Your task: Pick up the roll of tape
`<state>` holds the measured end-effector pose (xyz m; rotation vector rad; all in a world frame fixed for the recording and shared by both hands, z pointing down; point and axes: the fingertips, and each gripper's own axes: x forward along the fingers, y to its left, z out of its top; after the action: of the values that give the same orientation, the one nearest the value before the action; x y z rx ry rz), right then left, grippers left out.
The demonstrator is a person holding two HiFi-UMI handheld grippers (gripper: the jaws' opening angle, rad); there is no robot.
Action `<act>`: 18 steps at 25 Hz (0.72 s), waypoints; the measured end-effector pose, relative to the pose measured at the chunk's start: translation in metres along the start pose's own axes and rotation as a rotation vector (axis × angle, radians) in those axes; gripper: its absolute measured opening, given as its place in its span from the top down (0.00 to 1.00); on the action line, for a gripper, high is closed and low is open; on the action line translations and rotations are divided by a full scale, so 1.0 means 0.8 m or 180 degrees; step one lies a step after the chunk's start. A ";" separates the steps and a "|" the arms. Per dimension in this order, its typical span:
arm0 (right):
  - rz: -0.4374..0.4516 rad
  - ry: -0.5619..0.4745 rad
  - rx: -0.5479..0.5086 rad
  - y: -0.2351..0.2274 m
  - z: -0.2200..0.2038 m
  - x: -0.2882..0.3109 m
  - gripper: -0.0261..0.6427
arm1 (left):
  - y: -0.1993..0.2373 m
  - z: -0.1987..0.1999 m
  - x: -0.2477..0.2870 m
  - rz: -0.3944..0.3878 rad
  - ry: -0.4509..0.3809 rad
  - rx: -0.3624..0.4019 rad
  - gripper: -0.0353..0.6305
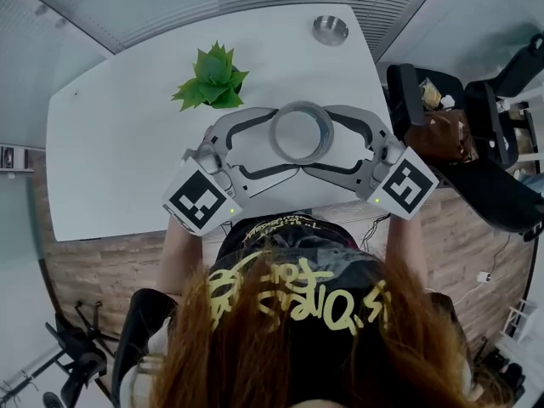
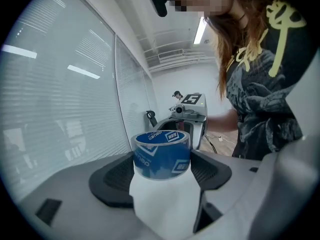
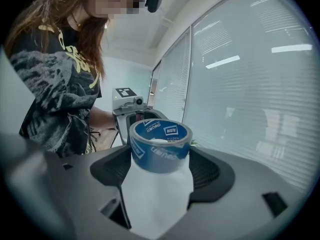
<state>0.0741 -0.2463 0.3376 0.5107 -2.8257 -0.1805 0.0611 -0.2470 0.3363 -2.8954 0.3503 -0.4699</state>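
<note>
gripping the roll of tape from both sides

holding the roll of tape (image 1: 301,132) flat over the white tabletop (image 1: 119,143), near the plant (image 1: 211,79), just right of it and on the person's side. pinching it with the left tongs (image 1: 283,141), spread wide, dark pads against the roll's sides. pinching it likewise with the right tongs (image 1: 320,140), from the side away from the plant. beyond the plant, further right: a metal bowl (image 1: 330,30).

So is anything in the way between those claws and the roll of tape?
Nothing visible: the roll of tape sits gripped inside both the left claw and the right claw.
</note>
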 end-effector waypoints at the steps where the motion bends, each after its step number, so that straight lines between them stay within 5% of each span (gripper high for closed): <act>1: -0.0014 -0.0064 0.0054 0.000 0.006 -0.002 0.42 | 0.000 0.006 -0.002 -0.0018 -0.0062 0.0004 0.42; 18: -0.0028 -0.0440 0.0171 0.006 0.055 -0.023 0.42 | -0.004 0.048 -0.027 -0.0096 -0.0450 -0.0161 0.42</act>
<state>0.0772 -0.2319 0.2917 0.5421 -2.9703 -0.1473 0.0546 -0.2325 0.2950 -2.9656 0.3014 -0.2623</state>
